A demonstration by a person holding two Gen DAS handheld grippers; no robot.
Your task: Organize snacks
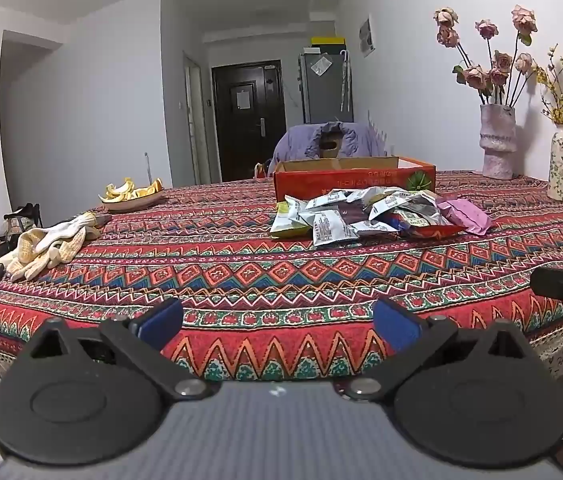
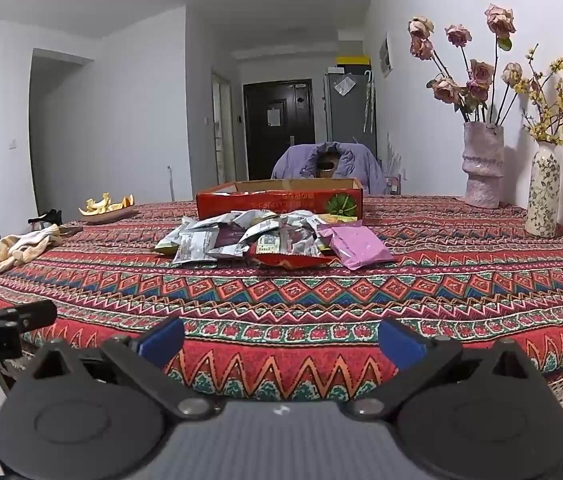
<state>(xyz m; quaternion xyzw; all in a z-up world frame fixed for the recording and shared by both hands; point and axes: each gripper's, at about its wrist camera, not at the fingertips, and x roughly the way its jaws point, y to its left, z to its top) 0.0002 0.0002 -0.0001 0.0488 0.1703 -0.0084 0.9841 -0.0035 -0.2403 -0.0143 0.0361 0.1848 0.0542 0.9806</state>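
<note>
Patterned tablecloth (image 2: 281,300) spreads ahead; snack packets (image 2: 257,240) lie heaped mid-table before the red box (image 2: 281,200). My left gripper (image 1: 277,320) and right gripper (image 2: 281,338) gape wide, empty. Packets look light, crinkly, slippery; I'd pinch a sealed edge.

- We cannot see inside the red box (image 2: 279,203); its front wall blocks it.
- Lower packets in the snack pile (image 2: 265,240) are covered.
- Print stays unreadable.

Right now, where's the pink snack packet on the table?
The pink snack packet lies at the right end of the snack pile, in front of the red cardboard box, in both views right of centre.
</note>
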